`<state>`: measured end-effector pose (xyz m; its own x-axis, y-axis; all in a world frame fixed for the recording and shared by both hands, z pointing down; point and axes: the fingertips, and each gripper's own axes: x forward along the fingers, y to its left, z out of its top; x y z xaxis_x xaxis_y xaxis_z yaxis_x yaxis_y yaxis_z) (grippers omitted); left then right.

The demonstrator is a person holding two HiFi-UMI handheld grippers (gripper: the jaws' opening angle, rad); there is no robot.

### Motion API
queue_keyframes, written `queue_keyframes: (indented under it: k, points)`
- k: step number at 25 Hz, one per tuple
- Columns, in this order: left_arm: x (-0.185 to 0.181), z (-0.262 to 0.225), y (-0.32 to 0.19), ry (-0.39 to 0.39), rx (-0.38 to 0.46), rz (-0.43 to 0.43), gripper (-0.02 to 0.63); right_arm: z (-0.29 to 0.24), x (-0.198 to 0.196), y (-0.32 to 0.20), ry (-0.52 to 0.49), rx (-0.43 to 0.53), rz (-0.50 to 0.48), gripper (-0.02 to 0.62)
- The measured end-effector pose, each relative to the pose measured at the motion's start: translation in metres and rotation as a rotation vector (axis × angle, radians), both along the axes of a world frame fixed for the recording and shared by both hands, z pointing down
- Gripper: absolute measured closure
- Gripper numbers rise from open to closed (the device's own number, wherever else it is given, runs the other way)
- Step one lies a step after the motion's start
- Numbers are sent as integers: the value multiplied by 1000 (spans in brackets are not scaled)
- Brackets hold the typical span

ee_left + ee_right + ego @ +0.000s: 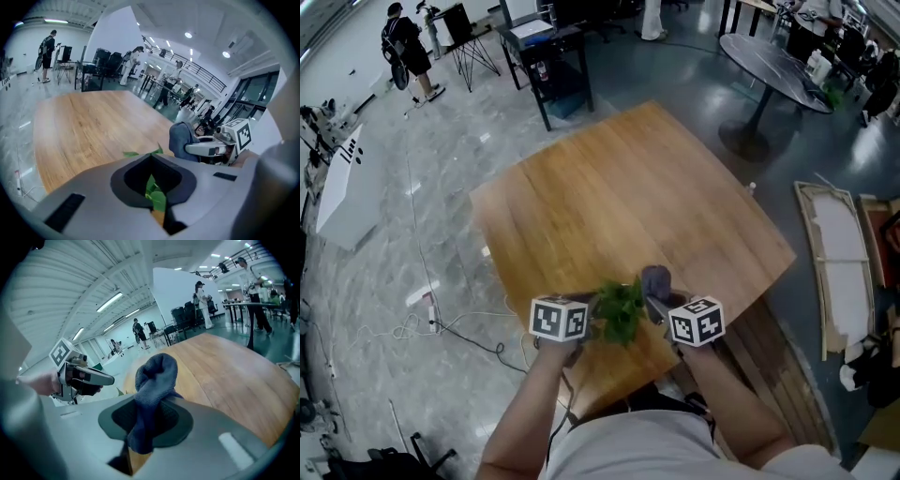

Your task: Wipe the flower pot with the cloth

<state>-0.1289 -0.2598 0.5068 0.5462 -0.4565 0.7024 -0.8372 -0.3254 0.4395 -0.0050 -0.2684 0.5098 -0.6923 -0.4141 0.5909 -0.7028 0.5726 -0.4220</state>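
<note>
- Right tongs (136,446): clamped on the one grey-blue cloth (154,376), which stands bunched above them.
- Left tongs (159,211): pinched on the one flower pot (621,315). Only its leaves show; the pot body is hidden.
- Both tongs are over the near edge of the single desk (619,197), with the cloth just beside the foliage.
- My read: wiping is about to begin. Next I press the cloth against the pot wall, below the leaves.

head: steeply down, above table (619,187) | gripper views: low, close, share table
</note>
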Motion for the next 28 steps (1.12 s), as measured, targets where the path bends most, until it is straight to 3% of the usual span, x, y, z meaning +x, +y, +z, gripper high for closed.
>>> queue_keyframes:
  k: [6,13,20,28]
  points:
    - [10,-86,18,140,223,-4,600,-77,-25,26,9,207,-20,531]
    - [-12,-200,48,95,541,-47,600,-185,-49,75,-54,453,7,531]
    - [-32,-281,77,98,733,-68,600,-273,-66,103,-104,669,43,531]
    - [-41,-315,90,90,814,-71,600,-301,-70,114,-103,744,64,532]
